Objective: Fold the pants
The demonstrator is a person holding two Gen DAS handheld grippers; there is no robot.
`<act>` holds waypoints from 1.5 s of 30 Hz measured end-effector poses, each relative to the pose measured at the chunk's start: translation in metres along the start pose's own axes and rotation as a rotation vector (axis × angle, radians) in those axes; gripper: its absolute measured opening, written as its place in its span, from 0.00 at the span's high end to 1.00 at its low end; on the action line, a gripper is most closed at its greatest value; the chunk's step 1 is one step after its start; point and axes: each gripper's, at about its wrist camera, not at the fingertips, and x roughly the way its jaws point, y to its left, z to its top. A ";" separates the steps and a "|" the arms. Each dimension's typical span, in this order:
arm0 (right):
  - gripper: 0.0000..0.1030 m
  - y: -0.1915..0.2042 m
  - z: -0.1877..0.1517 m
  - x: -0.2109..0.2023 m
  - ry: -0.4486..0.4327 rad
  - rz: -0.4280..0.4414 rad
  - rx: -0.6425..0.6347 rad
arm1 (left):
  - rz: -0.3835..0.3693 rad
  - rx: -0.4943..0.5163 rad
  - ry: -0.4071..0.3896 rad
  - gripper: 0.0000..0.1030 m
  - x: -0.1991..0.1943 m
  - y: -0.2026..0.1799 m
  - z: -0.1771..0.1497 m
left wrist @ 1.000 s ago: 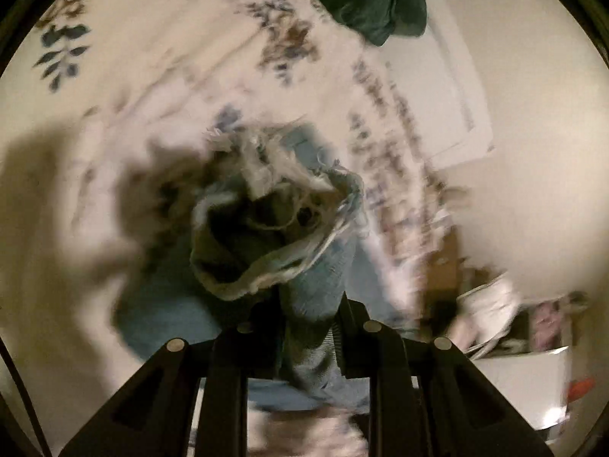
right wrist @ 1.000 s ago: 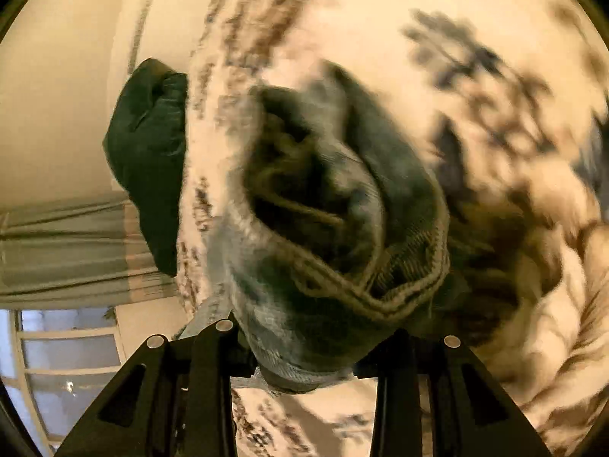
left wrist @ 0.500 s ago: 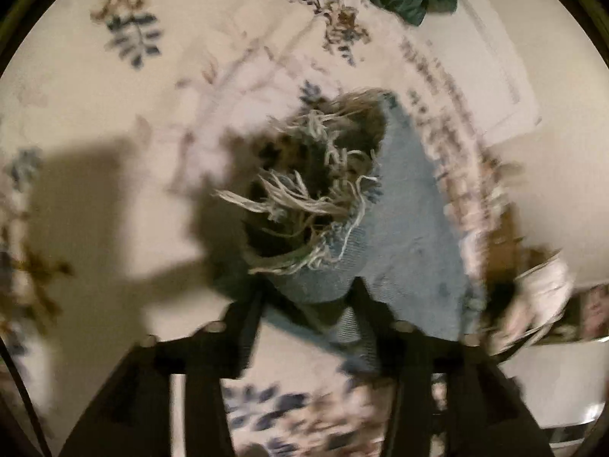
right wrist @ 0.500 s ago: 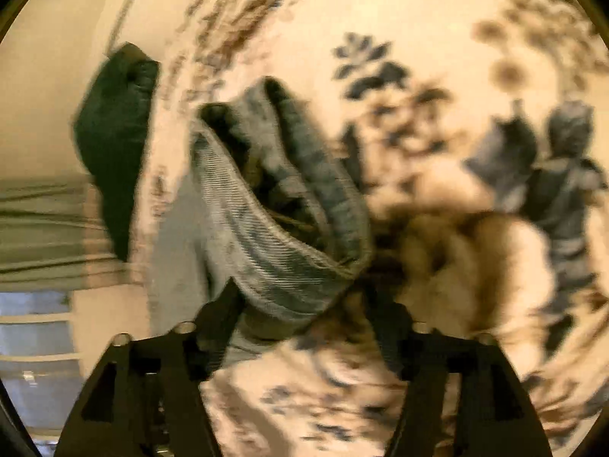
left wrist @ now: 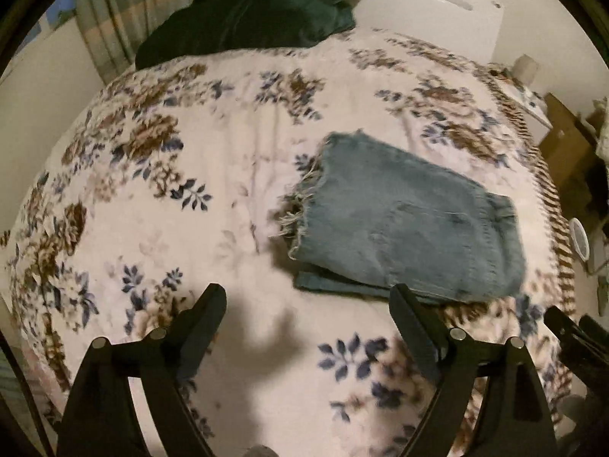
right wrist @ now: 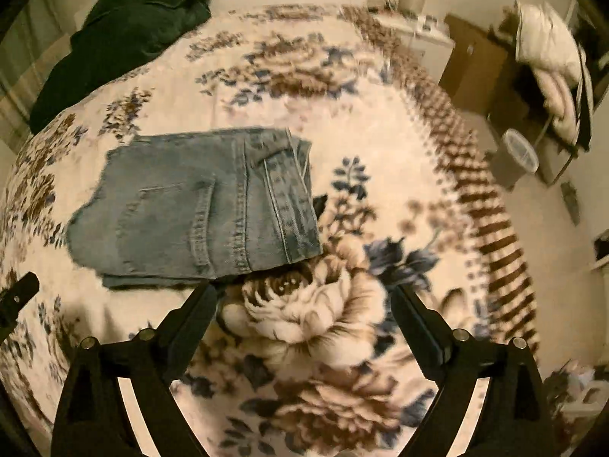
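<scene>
A: What changed? Half a second ago both grippers were clamped on denim, frayed hem in the left view, waistband in the right.

B: Both let go. Left gripper (left wrist: 308, 297) has jaws spread wide with nothing between them, only the bed (left wrist: 190, 144) below. Right gripper (right wrist: 304, 297) the same: jaws wide, empty, over the big rose print.

A: And the pants?

B: Pants (left wrist: 403, 221) lie flat on the bed as a compact folded stack, frayed hems on one end, waistband (right wrist: 285, 190) on the other. In the left view they sit just ahead and to the right of the jaws; in the right view, ahead and to the left. No contact with either gripper, though one left finger (left wrist: 415, 323) overlaps the near edge in view, so a touch there can't be ruled out.

A: Backed off too?

B: Yes, both views are wider now, whole stack visible, green pillow (right wrist: 121, 26) at the head of the bed.

A: Task status?

B: My read: last fold done and released. A lower layer pokes out along the near edge (left wrist: 335, 285), so slightly uneven. Maybe a tidy-up nudge, otherwise finished.
</scene>
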 end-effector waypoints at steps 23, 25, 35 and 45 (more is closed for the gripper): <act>0.07 -0.001 -0.135 -0.458 -0.294 -0.067 0.056 | -0.124 0.211 -0.235 0.15 -0.353 0.033 -0.056; 0.07 0.002 -0.148 -0.491 -0.314 -0.066 0.053 | -0.129 0.209 -0.251 0.15 -0.379 0.039 -0.065; 0.07 0.007 -0.217 -0.643 -0.398 0.010 0.017 | -0.121 0.159 -0.303 0.15 -0.472 0.061 -0.109; 0.07 -0.002 -0.248 -0.702 -0.426 0.050 -0.016 | -0.107 0.141 -0.370 0.15 -0.516 0.068 -0.132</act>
